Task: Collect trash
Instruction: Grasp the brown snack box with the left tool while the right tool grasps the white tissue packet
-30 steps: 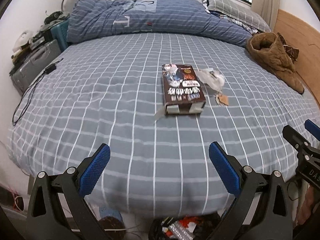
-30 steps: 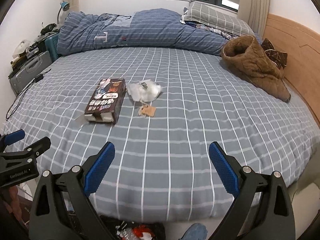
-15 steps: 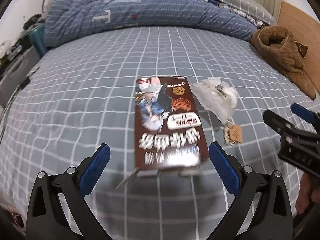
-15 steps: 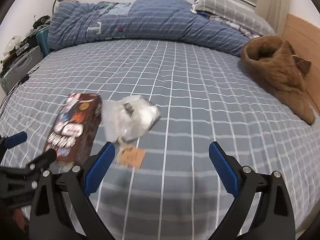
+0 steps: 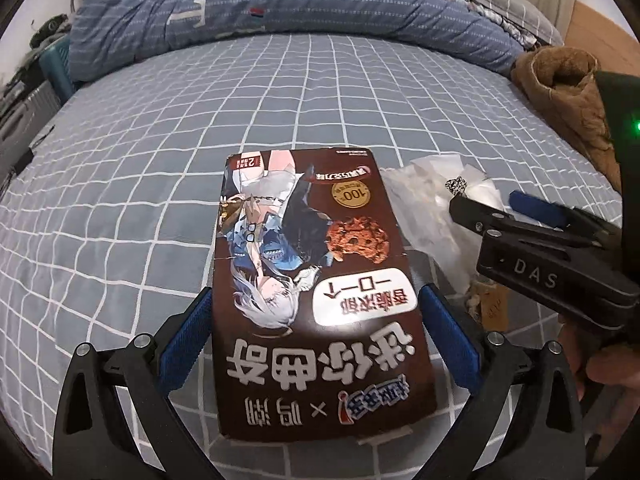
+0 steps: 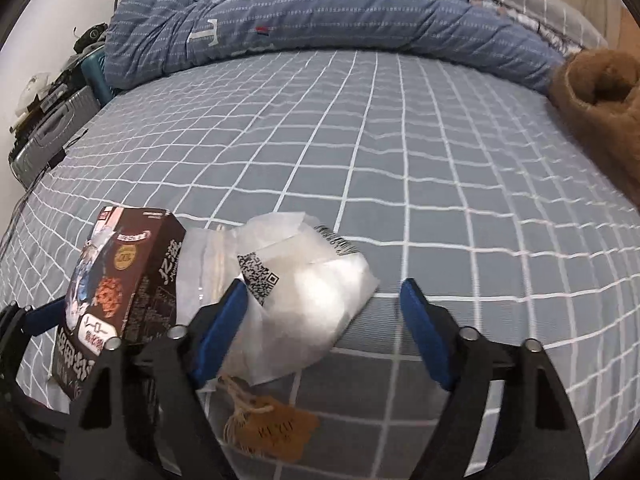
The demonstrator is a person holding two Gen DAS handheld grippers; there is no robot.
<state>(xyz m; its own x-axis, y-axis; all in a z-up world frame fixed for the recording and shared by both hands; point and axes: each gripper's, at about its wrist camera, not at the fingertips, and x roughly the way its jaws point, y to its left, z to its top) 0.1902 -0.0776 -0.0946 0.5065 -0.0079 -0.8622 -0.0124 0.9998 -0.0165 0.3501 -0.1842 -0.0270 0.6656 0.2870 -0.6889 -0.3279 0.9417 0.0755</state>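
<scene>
Two pieces of trash lie side by side on the bed [image 5: 160,160], and we have a gripper over each. Our left gripper [image 5: 316,344] straddles the brown cookie box [image 5: 312,280], which lies flat on the grey checked sheet with its near end between the blue fingers [image 5: 186,334]; the left pad sits right at the box's edge and the right pad just beside the other edge, though we cannot tell whether either one presses on the cardboard. Our right gripper [image 6: 320,328] hovers over the crumpled clear plastic bag [image 6: 296,296], which rests just right of the box. Its fingers [image 6: 426,336] are closing, still fairly wide apart: the left pad touches the bag near the printed QR label, while the right pad stands clear of it, with bare sheet in between. Nearer to us than the bag, below the fingers, a small brown paper tag [image 6: 276,432] on a string lies on the sheet. Beyond the fingers, a rumpled blue duvet [image 6: 320,12] runs across the far side of the bed, and a brown fleece garment [image 6: 600,104] lies far off to the right.
</scene>
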